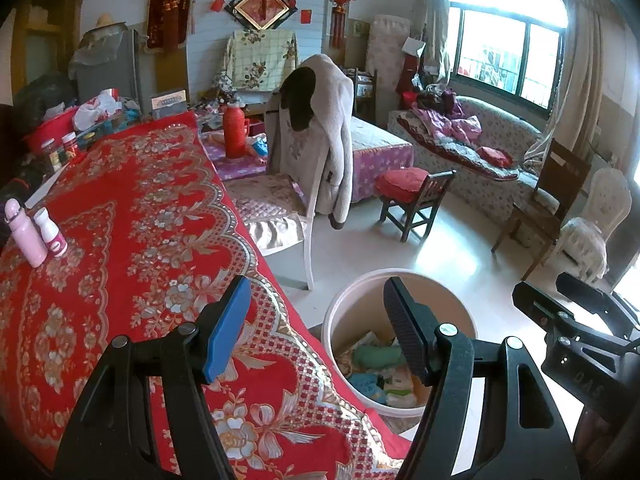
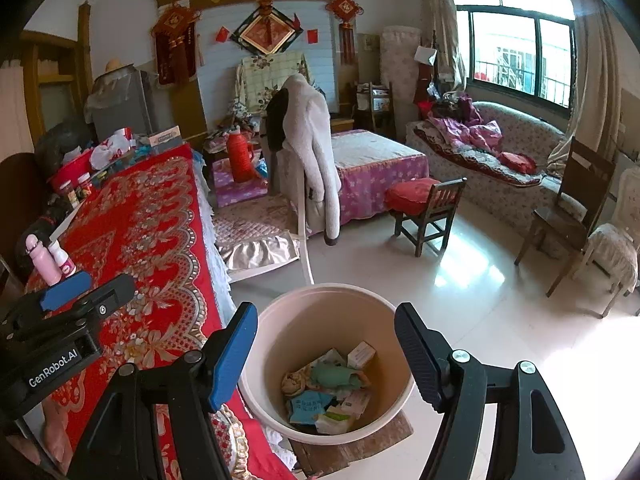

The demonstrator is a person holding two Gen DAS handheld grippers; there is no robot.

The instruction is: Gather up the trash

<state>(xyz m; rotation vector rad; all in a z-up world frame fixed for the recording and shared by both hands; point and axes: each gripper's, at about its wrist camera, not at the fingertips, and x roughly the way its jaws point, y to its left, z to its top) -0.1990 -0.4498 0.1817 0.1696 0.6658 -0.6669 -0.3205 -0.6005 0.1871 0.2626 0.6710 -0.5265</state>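
Partly hidden: bin [image 1: 400,280] behind tool [image 1: 318,332].

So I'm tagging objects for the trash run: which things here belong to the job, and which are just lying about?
Job:
- round beige plastic bin on the floor
- crumpled papers and small cartons inside it

Lying about:
- pink bottle
- red thermos
- grey coat on a chair
- red floral cloth

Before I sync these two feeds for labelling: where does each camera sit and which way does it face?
Left wrist: on the left gripper, above the red tablecloth, looking down-forward into the room; its open jaws and the right gripper show.
Right wrist: on the right gripper, over the bucket; its open, empty jaws and the left gripper show.
Shared: bucket, tablecloth, pink bottle, coat-draped chair.
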